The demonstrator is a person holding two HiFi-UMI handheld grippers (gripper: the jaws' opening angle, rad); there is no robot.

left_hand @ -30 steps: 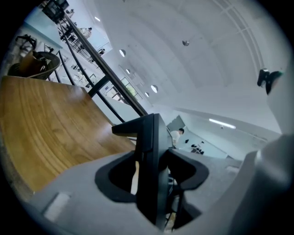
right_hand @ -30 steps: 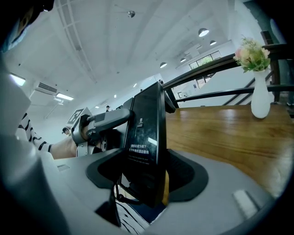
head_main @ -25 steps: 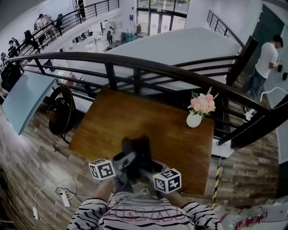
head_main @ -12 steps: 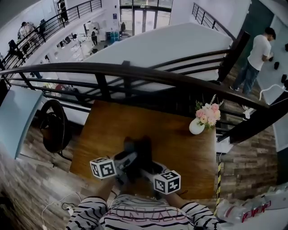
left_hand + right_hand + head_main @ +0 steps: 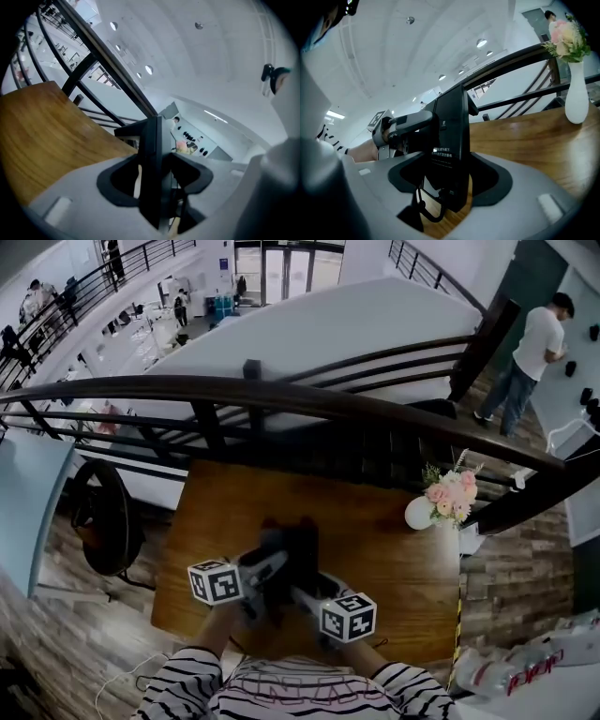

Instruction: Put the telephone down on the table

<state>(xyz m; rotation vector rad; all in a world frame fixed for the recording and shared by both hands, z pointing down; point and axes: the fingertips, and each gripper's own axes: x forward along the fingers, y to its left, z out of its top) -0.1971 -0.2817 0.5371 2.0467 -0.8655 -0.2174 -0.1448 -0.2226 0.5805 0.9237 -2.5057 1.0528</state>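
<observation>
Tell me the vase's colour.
White; the vase shows best in the right gripper view.

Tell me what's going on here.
A person holds a gripper in each hand. The left gripper and right gripper are both clamped on a black telephone, one from each side. It sits upright between them over the near part of a wooden table. A vase of flowers stands at the table's far right. Whether the telephone touches the table yet isn't clear.
</observation>
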